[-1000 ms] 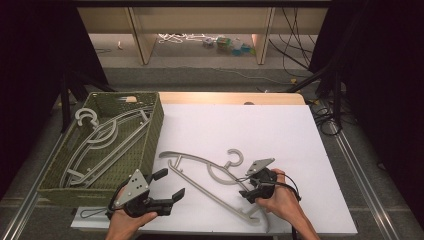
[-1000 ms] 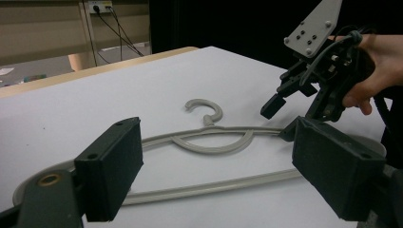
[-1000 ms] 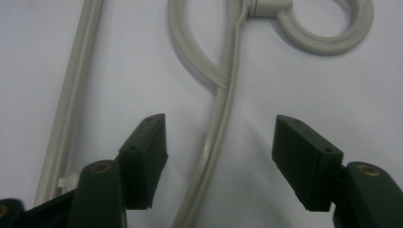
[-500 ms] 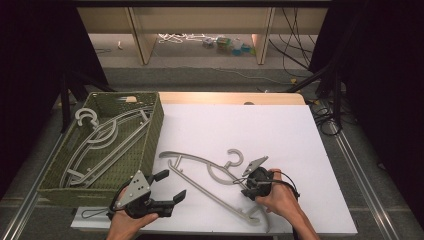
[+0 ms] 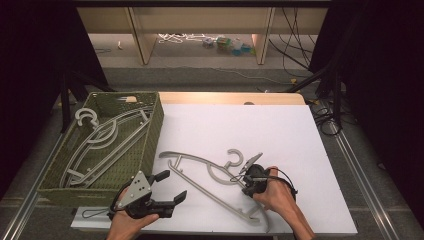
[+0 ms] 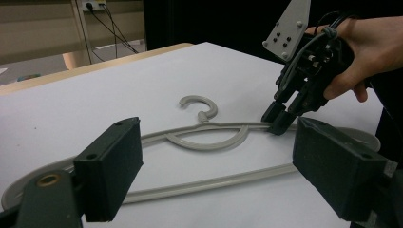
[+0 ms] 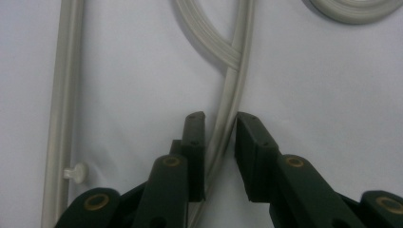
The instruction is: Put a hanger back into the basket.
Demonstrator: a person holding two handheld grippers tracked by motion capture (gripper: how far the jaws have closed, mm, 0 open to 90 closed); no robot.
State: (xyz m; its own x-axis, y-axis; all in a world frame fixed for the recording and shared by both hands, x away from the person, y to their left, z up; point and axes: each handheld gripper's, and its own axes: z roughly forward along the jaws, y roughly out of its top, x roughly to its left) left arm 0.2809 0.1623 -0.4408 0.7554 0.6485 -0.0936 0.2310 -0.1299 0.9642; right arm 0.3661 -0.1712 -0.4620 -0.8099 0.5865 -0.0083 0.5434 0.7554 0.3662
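— Grey plastic, that hanger point(image 5: 215, 175)? Where is it lying?

— Yes, smooth and matte, flat on the white table point(image 5: 280, 130), its open round hook pointing away from the person. A ribbed curve merges into the shoulder bar, and the thin lower bar carries a small peg.

— And the right gripper point(image 5: 248, 178)?

— Its black jaws straddle the shoulder bar, closing in but with a sliver of gap on one side.

— The left gripper point(image 5: 172, 187)?

— Spread wide, hovering near the hanger's left end, holding nothing.

— Any writing?

— None readable. More grey hangers point(image 5: 100, 140) fill the woven olive basket point(image 5: 152, 135) just beside.
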